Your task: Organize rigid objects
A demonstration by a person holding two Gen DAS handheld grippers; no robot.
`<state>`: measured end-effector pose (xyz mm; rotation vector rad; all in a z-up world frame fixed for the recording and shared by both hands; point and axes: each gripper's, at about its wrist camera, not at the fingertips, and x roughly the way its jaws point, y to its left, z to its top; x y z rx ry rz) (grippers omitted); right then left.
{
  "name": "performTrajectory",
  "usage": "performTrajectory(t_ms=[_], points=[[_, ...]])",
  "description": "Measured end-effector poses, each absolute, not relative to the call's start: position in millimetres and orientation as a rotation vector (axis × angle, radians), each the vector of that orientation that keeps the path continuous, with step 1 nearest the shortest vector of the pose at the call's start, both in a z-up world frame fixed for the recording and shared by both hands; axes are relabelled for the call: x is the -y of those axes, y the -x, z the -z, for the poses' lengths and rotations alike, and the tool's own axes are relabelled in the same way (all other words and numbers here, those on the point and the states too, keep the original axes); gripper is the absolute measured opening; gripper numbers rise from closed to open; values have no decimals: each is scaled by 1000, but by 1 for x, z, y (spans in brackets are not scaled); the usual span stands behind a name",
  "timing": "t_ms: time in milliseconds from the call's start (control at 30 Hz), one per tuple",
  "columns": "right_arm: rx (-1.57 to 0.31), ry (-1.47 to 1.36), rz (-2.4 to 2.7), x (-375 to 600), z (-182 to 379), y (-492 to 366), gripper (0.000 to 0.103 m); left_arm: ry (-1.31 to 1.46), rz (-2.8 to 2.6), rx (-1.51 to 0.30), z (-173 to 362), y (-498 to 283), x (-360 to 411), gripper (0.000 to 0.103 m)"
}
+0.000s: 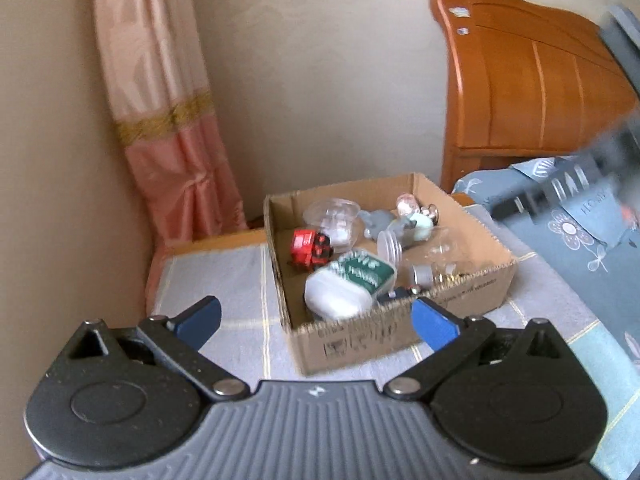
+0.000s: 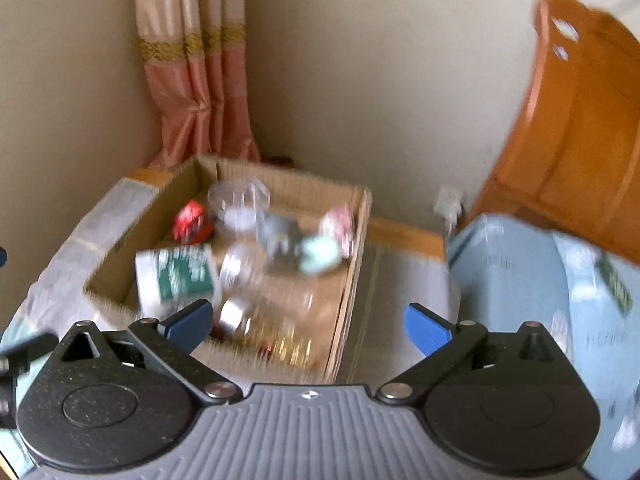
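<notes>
- Cardboard open-top box (image 1: 404, 336) on checked cloth, holds white-green plastic container (image 1: 352, 284), red toy (image 1: 310, 250), clear cups.
- Left gripper (image 1: 316, 322): fingers wide, empty, box at 12.
- Right gripper (image 2: 308, 326): wide, empty, box at 11.

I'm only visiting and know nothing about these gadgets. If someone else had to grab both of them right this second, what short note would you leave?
Left gripper: jaws wide open, empty, facing the open brown cardboard box.
Right gripper: jaws wide open, empty, over the box's near right corner.
In the box: red toy vehicle, white container with green label, clear plastic cup, small metal cylinder, pale mint-green piece, other small items too blurred to name.
Done: these things are boxed.
Left: no loose item shows on the checked cloth; look around before stopping.
</notes>
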<state>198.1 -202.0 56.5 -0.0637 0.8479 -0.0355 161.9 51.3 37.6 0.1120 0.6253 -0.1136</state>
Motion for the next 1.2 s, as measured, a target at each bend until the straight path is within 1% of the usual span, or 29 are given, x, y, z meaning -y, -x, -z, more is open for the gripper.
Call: performTrajectory(t_ms=[200, 333, 467, 833, 1200], points=[[-925, -61, 115, 191, 6, -138, 103, -66, -4, -744, -10, -144, -42, 101], [-965, -122, 149, 183, 24, -112, 103, -37, -26, -837, 1, -138, -39, 101], [-929, -67, 196, 171, 15, -97, 103, -37, -14, -839, -6, -129, -33, 101], [-807, -84, 204, 166, -24, -79, 103, -66, -47, -757, -46, -112, -27, 101], [-762, -69, 211, 163, -35, -74, 103, -63, -45, -734, -53, -108, -25, 101]])
